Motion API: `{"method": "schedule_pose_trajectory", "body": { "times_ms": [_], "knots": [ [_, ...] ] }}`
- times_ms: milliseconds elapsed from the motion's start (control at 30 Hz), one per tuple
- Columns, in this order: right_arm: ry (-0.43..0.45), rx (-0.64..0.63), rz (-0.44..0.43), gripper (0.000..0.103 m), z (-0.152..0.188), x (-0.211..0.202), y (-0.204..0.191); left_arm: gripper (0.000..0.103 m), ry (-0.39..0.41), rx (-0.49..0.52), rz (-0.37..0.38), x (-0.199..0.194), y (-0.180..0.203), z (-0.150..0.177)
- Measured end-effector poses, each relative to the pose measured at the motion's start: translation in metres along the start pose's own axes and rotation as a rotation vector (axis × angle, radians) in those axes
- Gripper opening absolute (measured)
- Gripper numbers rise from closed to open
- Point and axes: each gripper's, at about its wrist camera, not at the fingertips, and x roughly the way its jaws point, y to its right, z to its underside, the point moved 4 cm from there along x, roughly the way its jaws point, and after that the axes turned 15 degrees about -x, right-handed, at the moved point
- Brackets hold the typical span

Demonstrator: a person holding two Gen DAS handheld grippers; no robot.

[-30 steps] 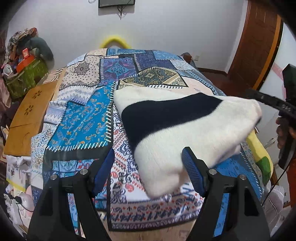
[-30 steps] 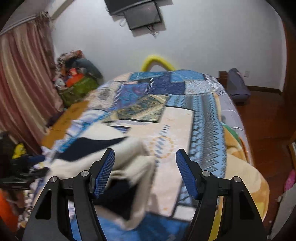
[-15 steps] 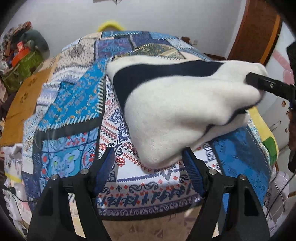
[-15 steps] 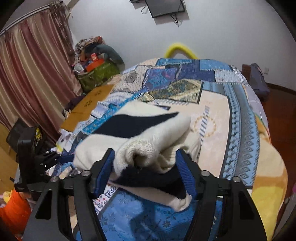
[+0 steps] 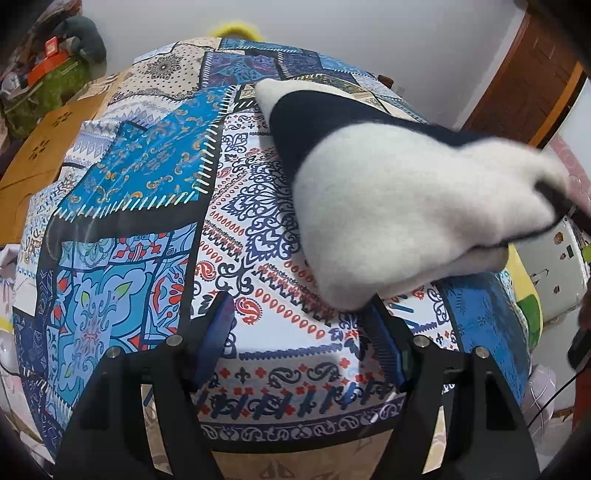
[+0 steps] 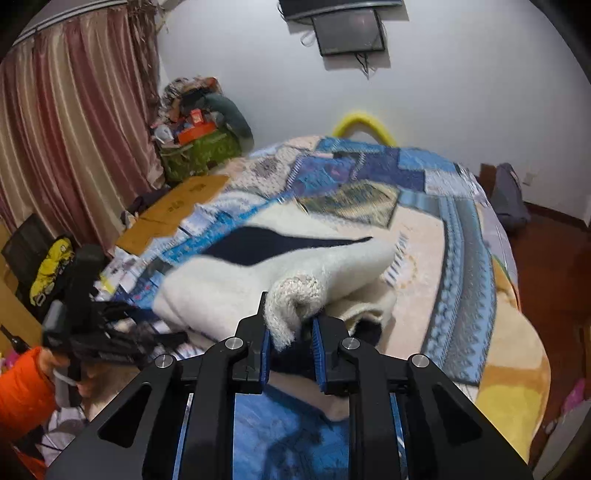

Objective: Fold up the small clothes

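Observation:
A cream sweater with a navy band [image 5: 406, 203] lies on the patchwork bedspread [image 5: 147, 184]. My left gripper [image 5: 297, 304] is open low over the bed's near edge. The sweater's near corner hangs just beyond its right fingertip, and nothing is pinched. In the right wrist view the sweater [image 6: 258, 280] is bunched, and my right gripper [image 6: 290, 321] is closing, its blue pads pressing on a rolled cream edge. That gripper's dark finger [image 5: 561, 199] shows at the garment's right end. The left gripper [image 6: 85, 325] appears blurred at the left, held by a hand in an orange sleeve [image 6: 22, 391].
A cardboard box [image 5: 40, 147] and a pile of bags [image 6: 199, 140] stand left of the bed, by a striped curtain [image 6: 74, 129]. A wooden door [image 5: 524, 85] is at the right. A screen [image 6: 347, 33] hangs on the wall and a grey bag [image 6: 509, 199] sits on the floor.
The right jaws have gone from wide apart to clamped on the sweater's rolled edge. The left gripper has sunk toward the bed's near edge, and the sweater's right end has bunched up.

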Motion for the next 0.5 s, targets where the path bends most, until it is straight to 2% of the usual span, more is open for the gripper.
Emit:
{"method": "schedule_pose_trajectory", "body": {
  "times_ms": [100,200,267,333,500],
  "knots": [
    [-0.069,0.025,-0.003,0.02,0.025,0.016,0.005,0.072,0.012,0.016,-0.017,-0.003,0.002,0.001],
    [-0.072,0.079,-0.026,0.029,0.037,0.016,0.01,0.067,0.033,0.05,-0.043,-0.011,0.008,0.005],
    [-0.06,0.106,-0.028,0.036,0.037,0.009,0.015,0.065,0.045,0.082,-0.045,-0.02,0.016,0.006],
    [-0.05,0.125,-0.021,0.043,0.033,0.002,0.019,0.065,0.06,0.102,-0.015,-0.032,0.023,0.005],
    [0.004,0.081,0.033,0.047,0.012,-0.023,0.02,0.065,0.172,0.143,0.023,-0.075,0.043,-0.018]
  ]
}}
